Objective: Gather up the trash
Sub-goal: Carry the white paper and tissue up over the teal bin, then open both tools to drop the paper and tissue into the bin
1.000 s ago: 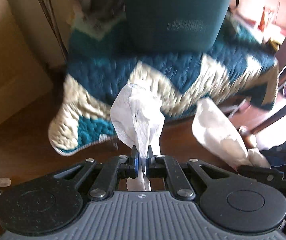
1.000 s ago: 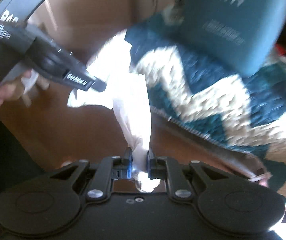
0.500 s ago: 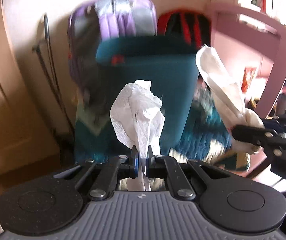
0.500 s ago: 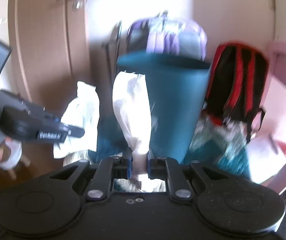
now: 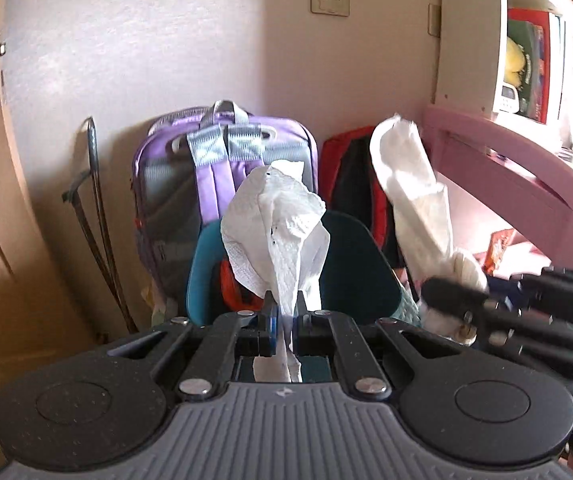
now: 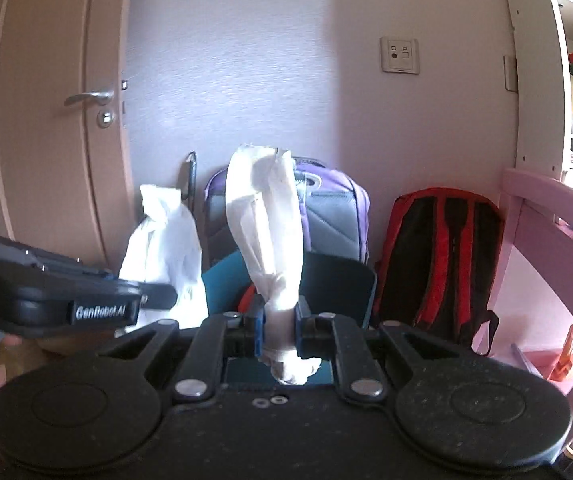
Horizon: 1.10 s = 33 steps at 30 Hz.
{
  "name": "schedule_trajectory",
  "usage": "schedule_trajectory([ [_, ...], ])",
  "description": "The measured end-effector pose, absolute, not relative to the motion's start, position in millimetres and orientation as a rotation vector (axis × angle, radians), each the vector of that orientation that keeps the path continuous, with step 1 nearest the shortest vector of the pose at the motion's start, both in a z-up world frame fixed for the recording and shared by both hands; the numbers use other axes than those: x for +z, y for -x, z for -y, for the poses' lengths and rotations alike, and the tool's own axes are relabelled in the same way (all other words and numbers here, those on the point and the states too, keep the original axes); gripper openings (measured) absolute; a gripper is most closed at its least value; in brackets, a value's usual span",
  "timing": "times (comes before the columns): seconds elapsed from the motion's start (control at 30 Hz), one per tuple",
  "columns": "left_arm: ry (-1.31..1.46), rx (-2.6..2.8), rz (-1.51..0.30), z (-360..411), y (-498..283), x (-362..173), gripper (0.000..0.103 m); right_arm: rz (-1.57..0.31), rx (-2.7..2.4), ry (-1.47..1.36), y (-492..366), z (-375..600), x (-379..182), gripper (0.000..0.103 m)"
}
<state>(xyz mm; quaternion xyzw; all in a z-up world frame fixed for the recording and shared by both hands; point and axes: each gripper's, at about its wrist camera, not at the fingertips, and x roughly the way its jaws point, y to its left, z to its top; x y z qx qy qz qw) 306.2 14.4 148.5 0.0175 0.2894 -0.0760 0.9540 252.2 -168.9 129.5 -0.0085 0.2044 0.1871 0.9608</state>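
Between the left gripper (image 5: 282,314) jaws: crumpled paper towel (image 5: 276,236), clamped, standing upright. Right gripper (image 6: 279,322) pinches a folded tissue (image 6: 264,224) likewise. Both held above the teal bin (image 5: 360,268), purple backpack (image 5: 210,172) and red backpack (image 6: 438,256) behind against wall.

Two crumpled white tissues and a teal trash bin (image 5: 350,264); bin upright, open-topped, with red material inside; left tissue (image 5: 282,236) stands up directly above the bin's opening, pinched at its lower end; right tissue (image 6: 266,236), longer and twisted, likewise upright over the bin's rim.
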Motion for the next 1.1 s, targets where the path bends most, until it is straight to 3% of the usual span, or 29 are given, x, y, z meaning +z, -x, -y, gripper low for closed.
schedule_trajectory([
  [0.23, -0.046, -0.151, -0.623, -3.9, -350.8, 137.9, 0.006, -0.457, 0.357, 0.046, -288.2, 158.7, 116.9, 0.013],
  [0.6, -0.029, -0.121, -0.781, -2.9, -410.4, 79.2, 0.007, -0.587, 0.348, 0.064, -340.4, 142.3, 76.6, 0.013],
  [1.1, -0.023, -0.126, -0.919, -2.9, -439.4, 42.8, 0.010, -0.683, 0.338, 0.105, -362.0, 130.5, 47.3, 0.021],
])
